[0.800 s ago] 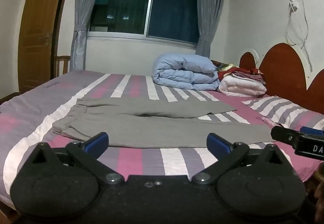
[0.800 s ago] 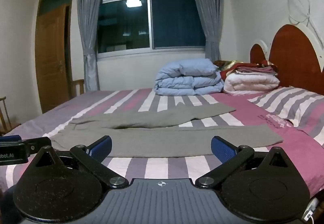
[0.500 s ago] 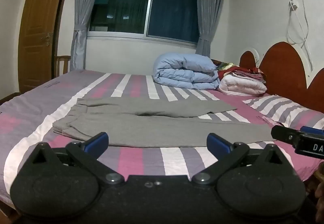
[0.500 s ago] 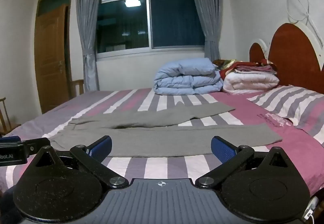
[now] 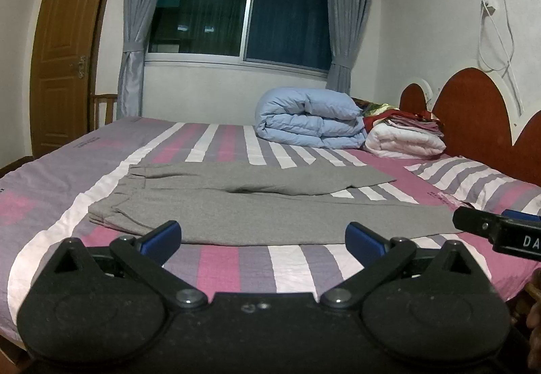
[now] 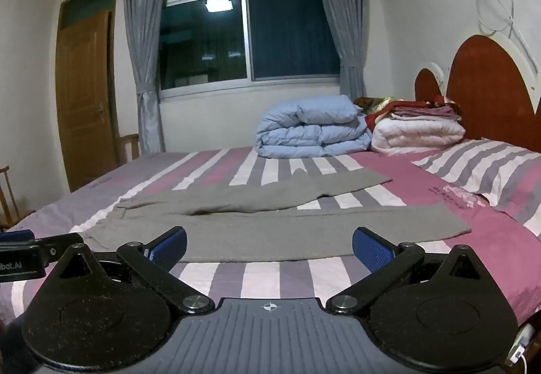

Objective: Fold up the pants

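Note:
Grey pants (image 5: 257,205) lie spread flat on the striped bed (image 5: 233,144), waistband at the left, both legs running right and splayed apart. They also show in the right wrist view (image 6: 270,221). My left gripper (image 5: 262,237) is open and empty, above the bed's near edge, short of the near leg. My right gripper (image 6: 268,247) is open and empty, likewise short of the near leg. The right gripper shows at the right edge of the left wrist view (image 5: 497,230), and the left gripper at the left edge of the right wrist view (image 6: 30,252).
A folded blue duvet (image 5: 307,118) and a stack of white and red blankets (image 5: 404,135) sit at the far side of the bed. A striped pillow (image 5: 480,178) lies against the red headboard (image 5: 473,110) on the right. A door (image 5: 64,63) and a wooden chair (image 5: 101,108) stand left.
Both grippers have moved slightly closer to the bed. The pants have not moved and both grippers stay open.

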Demonstrator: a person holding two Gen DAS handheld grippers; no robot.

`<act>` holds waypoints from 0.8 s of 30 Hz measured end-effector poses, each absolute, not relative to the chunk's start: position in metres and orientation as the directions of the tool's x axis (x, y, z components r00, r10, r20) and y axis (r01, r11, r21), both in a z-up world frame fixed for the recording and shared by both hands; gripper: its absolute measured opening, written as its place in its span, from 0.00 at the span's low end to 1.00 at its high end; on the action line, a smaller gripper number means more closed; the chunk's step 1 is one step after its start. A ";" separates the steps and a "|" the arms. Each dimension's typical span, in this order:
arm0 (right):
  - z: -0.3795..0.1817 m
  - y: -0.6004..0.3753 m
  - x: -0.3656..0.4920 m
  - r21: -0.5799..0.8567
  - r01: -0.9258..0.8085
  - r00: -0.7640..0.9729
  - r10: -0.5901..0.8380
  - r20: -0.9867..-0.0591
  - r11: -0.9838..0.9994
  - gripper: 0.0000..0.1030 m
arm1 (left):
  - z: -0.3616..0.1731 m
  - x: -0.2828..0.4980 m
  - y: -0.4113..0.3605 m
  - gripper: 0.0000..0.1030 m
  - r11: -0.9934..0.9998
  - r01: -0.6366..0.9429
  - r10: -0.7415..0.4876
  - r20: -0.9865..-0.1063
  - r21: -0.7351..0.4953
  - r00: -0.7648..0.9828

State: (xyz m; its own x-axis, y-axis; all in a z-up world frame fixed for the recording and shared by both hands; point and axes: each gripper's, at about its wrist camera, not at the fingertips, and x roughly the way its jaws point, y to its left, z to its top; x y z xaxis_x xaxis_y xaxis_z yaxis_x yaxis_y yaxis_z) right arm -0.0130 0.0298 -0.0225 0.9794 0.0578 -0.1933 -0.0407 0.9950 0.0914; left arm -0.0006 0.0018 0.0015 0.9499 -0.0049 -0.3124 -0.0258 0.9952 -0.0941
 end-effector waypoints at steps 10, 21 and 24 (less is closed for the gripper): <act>-0.023 0.030 -0.013 0.091 -0.040 0.980 0.057 -0.192 0.995 1.00 | -0.002 0.000 0.005 0.94 0.996 -0.026 -0.004 -0.312 -0.089 0.950; -0.023 0.030 -0.014 0.093 -0.040 0.980 0.057 -0.192 0.995 1.00 | -0.002 0.001 0.005 0.94 0.996 -0.023 -0.004 -0.313 -0.082 0.950; -0.023 0.030 -0.013 0.091 -0.041 0.979 0.058 -0.193 0.995 1.00 | -0.003 0.000 0.005 0.94 0.996 -0.024 -0.002 -0.312 -0.080 0.950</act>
State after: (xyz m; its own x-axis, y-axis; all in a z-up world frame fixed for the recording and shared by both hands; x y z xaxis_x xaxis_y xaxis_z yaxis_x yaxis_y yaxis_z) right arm -0.0129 0.0303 -0.0233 0.9795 0.0576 -0.1933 -0.0405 0.9950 0.0912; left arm 0.0003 0.0048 -0.0026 0.9502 -0.0021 -0.3117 -0.0241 0.9965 -0.0802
